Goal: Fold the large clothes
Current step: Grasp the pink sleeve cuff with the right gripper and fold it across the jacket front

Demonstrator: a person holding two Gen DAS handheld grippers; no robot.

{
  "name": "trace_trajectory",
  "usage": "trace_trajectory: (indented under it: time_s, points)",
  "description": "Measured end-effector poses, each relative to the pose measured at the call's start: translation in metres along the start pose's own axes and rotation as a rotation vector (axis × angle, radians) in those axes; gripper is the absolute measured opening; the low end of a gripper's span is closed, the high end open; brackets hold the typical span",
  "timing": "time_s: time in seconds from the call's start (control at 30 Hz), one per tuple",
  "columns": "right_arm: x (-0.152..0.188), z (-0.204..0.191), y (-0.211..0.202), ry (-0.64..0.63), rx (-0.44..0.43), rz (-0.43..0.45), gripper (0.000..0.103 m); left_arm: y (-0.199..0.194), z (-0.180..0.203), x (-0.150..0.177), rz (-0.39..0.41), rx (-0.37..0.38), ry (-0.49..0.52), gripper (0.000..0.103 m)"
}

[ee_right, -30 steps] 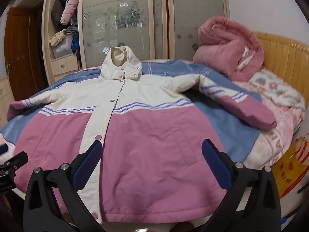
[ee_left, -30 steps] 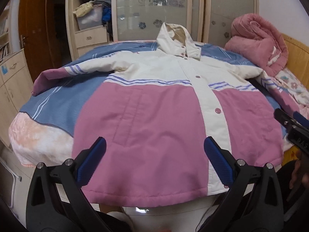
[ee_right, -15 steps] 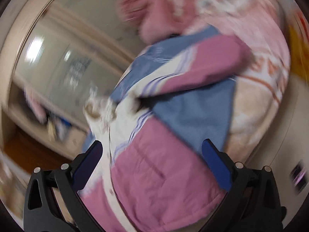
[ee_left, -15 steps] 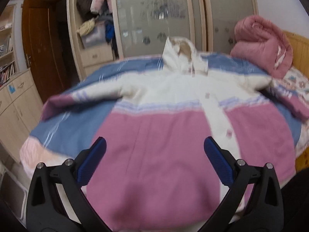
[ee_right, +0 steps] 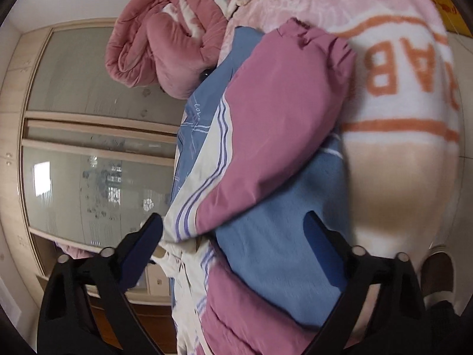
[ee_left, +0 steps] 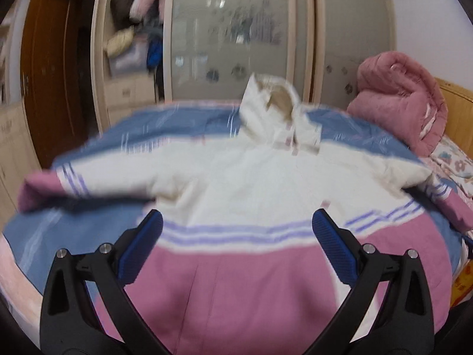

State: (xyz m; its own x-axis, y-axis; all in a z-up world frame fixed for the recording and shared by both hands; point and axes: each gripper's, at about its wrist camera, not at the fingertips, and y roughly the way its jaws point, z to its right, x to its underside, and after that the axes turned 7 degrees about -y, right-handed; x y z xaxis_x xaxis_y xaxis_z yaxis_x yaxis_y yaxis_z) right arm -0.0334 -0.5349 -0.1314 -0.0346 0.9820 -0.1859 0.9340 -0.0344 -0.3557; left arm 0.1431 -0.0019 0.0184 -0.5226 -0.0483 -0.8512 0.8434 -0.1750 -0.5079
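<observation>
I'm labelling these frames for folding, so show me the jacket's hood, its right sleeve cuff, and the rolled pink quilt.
hood [ee_left: 278,112], left wrist view, on its cream outer fabric.
right sleeve cuff [ee_right: 319,41], right wrist view, on the gathered pink end.
rolled pink quilt [ee_right: 165,41], right wrist view, on its outer roll.

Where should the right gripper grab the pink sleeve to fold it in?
Probably at the sleeve near its gathered cuff, coming from the open outer side over the blue sheet. The cuff end lies free and puffy on the bed, so the open right gripper could pinch that loose edge and carry it across the jacket.
</observation>
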Motion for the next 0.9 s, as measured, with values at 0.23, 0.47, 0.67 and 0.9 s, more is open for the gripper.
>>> trace_trajectory:
  time_s: [0.23, 0.47, 0.67, 0.9]
  points:
    - [-0.031, 0.031, 0.026, 0.163, -0.009, 0.118, 0.055, 0.013, -0.017, -0.010, -0.015, 0.019, -0.033, 0.101]
    - [-0.077, -0.037, 0.027, -0.026, 0.036, 0.234, 0.011, 0.007, -0.023, -0.028, 0.049, 0.034, -0.033, 0.101]
    - [-0.080, -0.179, 0.036, -0.386, 0.076, 0.338, 0.009, 0.015, -0.046, -0.038, 0.035, 0.020, -0.116, 0.101]
    - [0.060, -0.380, 0.100, -1.052, 0.043, 0.346, 0.009, 0.021, -0.072, -0.047, 0.058, -0.059, -0.168, 0.101]
